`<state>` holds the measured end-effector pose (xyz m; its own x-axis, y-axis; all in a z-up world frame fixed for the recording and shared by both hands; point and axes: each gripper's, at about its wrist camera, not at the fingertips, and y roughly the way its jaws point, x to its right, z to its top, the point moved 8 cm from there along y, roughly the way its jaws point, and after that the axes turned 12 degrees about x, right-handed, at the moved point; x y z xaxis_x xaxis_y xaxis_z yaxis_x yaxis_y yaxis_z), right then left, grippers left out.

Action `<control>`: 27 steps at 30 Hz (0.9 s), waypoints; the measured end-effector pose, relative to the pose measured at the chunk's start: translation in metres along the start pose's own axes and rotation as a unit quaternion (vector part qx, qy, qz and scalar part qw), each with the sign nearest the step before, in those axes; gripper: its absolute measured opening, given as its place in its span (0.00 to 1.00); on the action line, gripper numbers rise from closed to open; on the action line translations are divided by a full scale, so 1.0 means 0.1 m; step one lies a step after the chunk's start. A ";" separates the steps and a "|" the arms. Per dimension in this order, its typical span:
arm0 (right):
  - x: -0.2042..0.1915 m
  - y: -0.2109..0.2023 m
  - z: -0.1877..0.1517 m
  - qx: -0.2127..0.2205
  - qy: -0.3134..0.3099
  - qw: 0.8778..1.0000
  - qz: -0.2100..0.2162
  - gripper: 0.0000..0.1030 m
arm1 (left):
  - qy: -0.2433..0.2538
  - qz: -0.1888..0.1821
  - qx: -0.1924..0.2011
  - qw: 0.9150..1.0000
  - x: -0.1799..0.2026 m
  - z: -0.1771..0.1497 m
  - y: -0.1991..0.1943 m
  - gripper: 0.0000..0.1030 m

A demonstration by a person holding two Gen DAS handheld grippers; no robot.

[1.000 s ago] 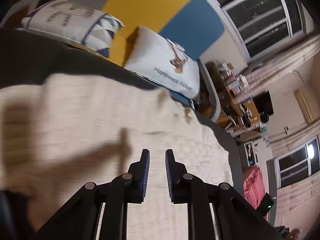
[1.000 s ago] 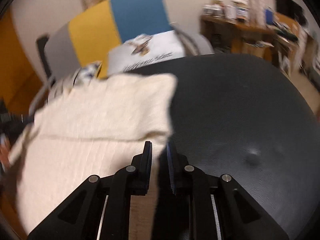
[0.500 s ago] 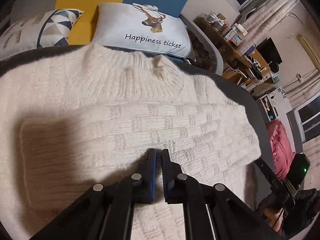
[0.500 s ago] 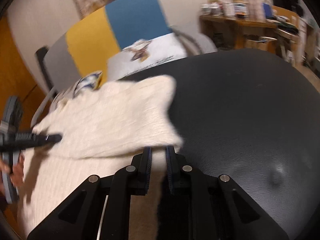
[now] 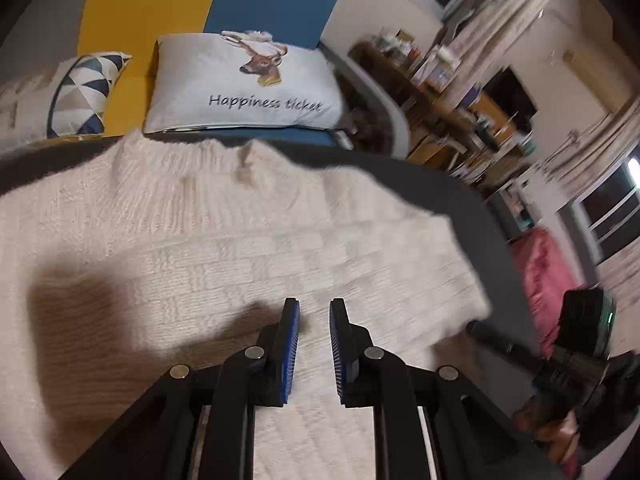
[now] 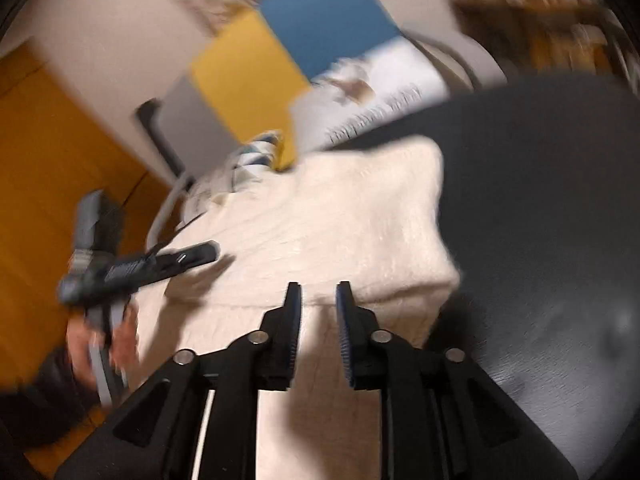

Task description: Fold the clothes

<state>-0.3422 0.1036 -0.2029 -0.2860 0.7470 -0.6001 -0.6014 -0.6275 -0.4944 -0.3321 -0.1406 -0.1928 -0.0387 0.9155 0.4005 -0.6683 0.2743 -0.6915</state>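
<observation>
Both tools, left and right, parted and gripping nothing over the cream chunky-knit sweater on the dark round surface; folded-over flap could easily slump back, springy knit.

The whole right wrist view is smeared by blur. There the white deer pillow has words too fuzzy to read, and the brown desk at 1 o'clock is only streaks. The cream knitted sweater runs off the left wrist view at 9 o'clock and at 6 o'clock. The small things on the wooden shelves at 2 o'clock are too blurry to tell.
</observation>
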 end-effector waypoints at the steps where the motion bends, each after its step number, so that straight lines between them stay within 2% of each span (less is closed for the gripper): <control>1: 0.07 0.06 -0.01 -0.002 0.038 0.999 -0.012 0.23 | 0.003 0.014 -0.013 1.000 -0.06 -0.06 0.06 0.13; 2: 0.14 0.13 -0.02 -0.003 0.076 0.997 -0.023 0.24 | 0.006 0.026 -0.024 0.999 -0.11 -0.12 0.10 0.13; 4: 0.22 0.07 -0.09 0.020 0.141 0.990 -0.017 0.24 | 0.006 0.014 -0.012 1.000 -0.11 -0.11 0.06 0.12; 5: 0.23 0.01 -0.09 0.037 0.141 0.989 -0.021 0.25 | -0.003 0.004 -0.011 1.000 -0.08 -0.09 0.04 0.12; 7: 0.26 -0.10 -0.11 0.072 0.143 0.987 -0.028 0.38 | -0.005 -0.044 -0.003 0.999 0.12 0.03 0.03 0.12; 8: 0.26 -0.07 -0.08 0.078 0.141 0.987 -0.025 0.48 | -0.005 -0.068 0.001 0.998 0.22 0.09 0.02 0.12; 9: 0.27 -0.04 -0.04 0.085 0.140 0.986 -0.022 0.50 | 0.007 -0.088 0.002 0.996 0.37 0.15 0.04 0.12; 11: 0.27 0.04 0.01 0.089 0.139 0.986 -0.017 0.50 | 0.034 -0.131 -0.003 0.991 0.73 0.22 0.13 0.12; 15: 0.27 0.16 0.02 0.088 0.143 0.986 -0.014 0.50 | 0.077 -0.176 -0.040 0.981 1.29 0.24 0.46 0.12; 16: 0.27 0.14 0.03 0.097 0.146 0.984 -0.016 0.52 | 0.098 -0.172 -0.049 0.979 1.40 0.23 0.59 0.12; 18: 0.29 0.10 0.03 0.116 0.152 0.981 -0.019 0.66 | 0.116 -0.176 -0.079 0.974 1.49 0.13 0.78 0.12; 22: 0.31 0.03 0.03 0.154 0.164 0.974 -0.025 0.69 | 0.145 -0.189 -0.118 0.964 1.61 -0.05 1.03 0.12; 24: 0.33 -0.01 0.03 0.173 0.170 0.970 -0.028 0.69 | 0.193 -0.171 -0.117 0.959 1.60 -0.19 1.08 0.12; 25: 0.33 -0.02 0.03 0.182 0.173 0.968 -0.029 0.69 | 0.217 -0.166 -0.103 0.956 1.61 -0.23 1.08 0.12; 27: 0.35 -0.06 0.03 0.201 0.178 0.963 -0.033 0.69 | 0.221 -0.158 -0.099 0.957 1.63 -0.23 1.06 0.12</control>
<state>-0.3505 0.1342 -0.2186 -0.0071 0.6145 -0.7889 -0.8697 -0.3931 -0.2984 -0.3924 0.0443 -0.2152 0.4889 0.8008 0.3458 -0.4391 0.5685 -0.6957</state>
